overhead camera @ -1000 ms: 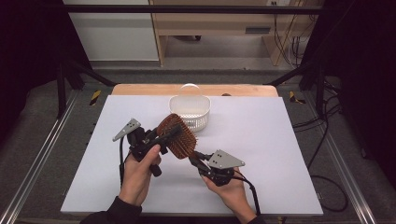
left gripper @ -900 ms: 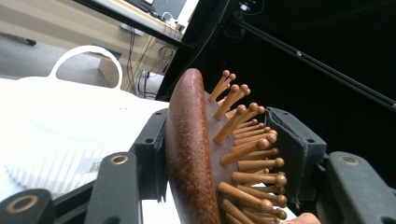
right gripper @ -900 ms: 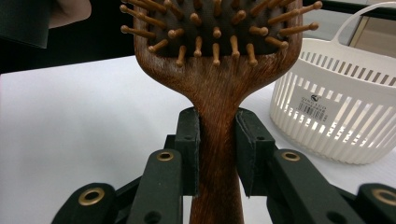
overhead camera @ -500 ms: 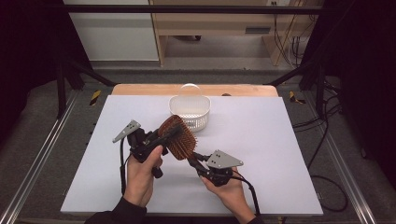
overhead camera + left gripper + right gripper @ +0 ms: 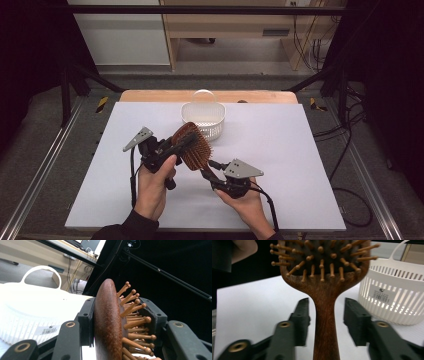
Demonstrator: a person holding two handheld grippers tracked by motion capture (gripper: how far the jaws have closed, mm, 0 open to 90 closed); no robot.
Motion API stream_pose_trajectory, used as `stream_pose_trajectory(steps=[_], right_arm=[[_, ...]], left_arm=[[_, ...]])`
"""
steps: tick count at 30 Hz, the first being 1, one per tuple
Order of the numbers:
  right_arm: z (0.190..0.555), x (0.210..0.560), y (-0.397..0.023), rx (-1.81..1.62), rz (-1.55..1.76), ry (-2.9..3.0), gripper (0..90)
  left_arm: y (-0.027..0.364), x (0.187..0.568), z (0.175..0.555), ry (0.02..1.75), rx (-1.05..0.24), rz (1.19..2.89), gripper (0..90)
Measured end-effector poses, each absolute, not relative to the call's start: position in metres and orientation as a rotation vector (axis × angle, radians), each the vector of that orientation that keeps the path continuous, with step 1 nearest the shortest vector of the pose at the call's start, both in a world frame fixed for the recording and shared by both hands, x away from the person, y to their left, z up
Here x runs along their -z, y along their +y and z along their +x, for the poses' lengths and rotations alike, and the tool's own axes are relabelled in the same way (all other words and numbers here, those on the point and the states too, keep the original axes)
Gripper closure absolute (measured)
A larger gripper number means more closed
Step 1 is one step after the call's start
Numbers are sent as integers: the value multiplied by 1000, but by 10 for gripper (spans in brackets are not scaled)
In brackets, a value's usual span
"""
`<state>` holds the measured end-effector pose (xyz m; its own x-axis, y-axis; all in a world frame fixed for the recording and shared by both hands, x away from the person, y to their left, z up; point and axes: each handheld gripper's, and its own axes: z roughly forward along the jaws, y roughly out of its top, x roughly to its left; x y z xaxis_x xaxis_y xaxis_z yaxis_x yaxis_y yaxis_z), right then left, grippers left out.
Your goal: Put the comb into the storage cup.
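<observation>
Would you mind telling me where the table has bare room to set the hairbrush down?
The table is bare on its whole right half, right of the white basket and the right gripper, and along the left edge beside the left gripper. It is crowded mid-table, where both grippers meet at the hairbrush just before the basket.

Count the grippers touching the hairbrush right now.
1. The left gripper is shut on the hairbrush head; the right gripper straddles the handle with its jaws apart, having just opened.
</observation>
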<state>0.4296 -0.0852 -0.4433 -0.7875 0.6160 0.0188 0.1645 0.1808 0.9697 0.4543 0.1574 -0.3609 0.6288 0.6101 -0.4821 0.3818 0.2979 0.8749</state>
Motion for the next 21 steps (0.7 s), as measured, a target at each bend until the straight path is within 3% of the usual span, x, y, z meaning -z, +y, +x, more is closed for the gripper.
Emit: stream_pose_trajectory(steps=[8, 13, 21], right_arm=[[434, 442, -104, -1672, 811, 2027, 261], [438, 445, -113, -1571, 847, 1957, 236], [443, 450, -143, -1589, 830, 2022, 94]], left_arm=[[163, 352, 456, 963, -245, 1270, 510], [164, 345, 456, 953, -295, 1266, 509], [169, 338, 455, 949, -339, 1257, 509]])
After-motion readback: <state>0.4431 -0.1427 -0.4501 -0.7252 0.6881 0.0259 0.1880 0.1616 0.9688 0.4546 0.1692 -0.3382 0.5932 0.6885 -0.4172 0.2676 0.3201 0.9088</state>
